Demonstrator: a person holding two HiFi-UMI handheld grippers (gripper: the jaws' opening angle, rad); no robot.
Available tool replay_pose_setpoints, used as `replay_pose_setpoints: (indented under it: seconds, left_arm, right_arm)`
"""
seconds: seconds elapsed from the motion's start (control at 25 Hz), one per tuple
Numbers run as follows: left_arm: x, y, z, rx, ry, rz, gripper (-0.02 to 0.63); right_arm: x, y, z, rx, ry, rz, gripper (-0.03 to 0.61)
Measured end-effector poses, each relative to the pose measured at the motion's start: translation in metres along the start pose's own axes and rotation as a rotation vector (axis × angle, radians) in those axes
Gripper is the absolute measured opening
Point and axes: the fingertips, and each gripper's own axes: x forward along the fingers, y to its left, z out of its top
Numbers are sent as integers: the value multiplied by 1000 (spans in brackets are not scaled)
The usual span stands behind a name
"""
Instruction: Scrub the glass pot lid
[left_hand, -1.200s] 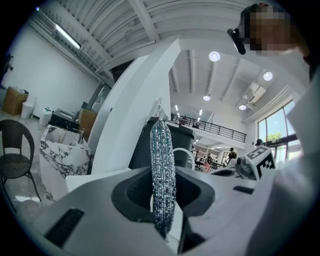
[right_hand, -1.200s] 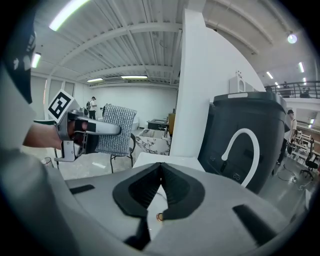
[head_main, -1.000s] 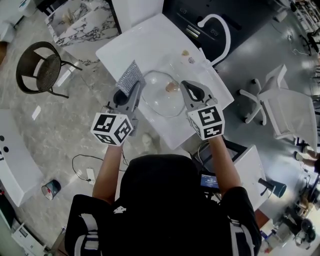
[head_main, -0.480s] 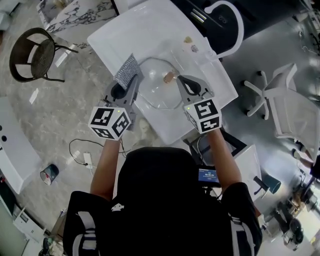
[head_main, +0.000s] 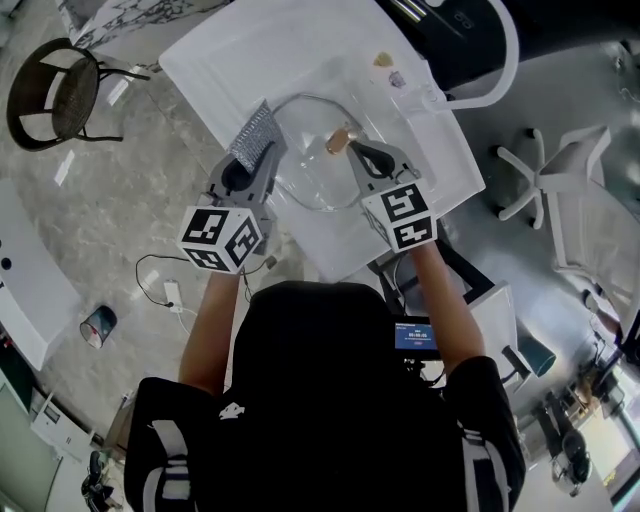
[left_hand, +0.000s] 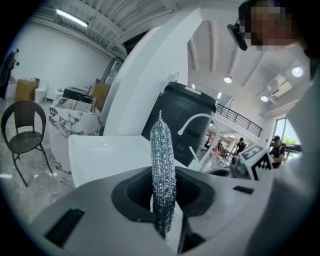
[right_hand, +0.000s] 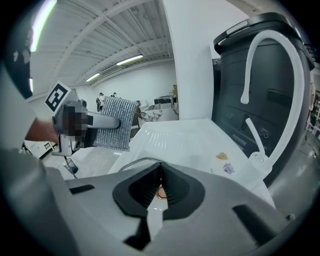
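- The left gripper (head_main: 256, 165) is clamped tight on a silvery mesh scouring cloth (head_main: 255, 137). The cloth stands edge-on out of its jaws, so its free end seems ready to be rubbed on the glass.
- The right gripper (head_main: 355, 152) has its jaws fully together with nothing between them. It sits at the lid's right side, tips just beside the knob (head_main: 338, 140). It is probably there to steady the lid while the other gripper scrubs. Whether it actually touches the lid cannot be told.
- The glass pot lid (head_main: 305, 165) lies on the white table (head_main: 240, 60), between the two grippers and near the table's near edge. The cloth is at its left side.
- The lid is round and clear, so the white table shows through it. It has a thin metal rim and a small brownish knob on top. Any dirt on the glass is too faint to make out.
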Motion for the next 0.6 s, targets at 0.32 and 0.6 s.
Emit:
replay_pose_setpoints:
  seconds: [0.32,0.6]
  left_arm:
    - [19,8,-22,-8,50,11,71]
    - [28,16,-36,-41,76,28,71]
  right_arm:
    - [23,-5,-26,-4,74,26,0]
    - [38,-7,-50,6,130,56,0]
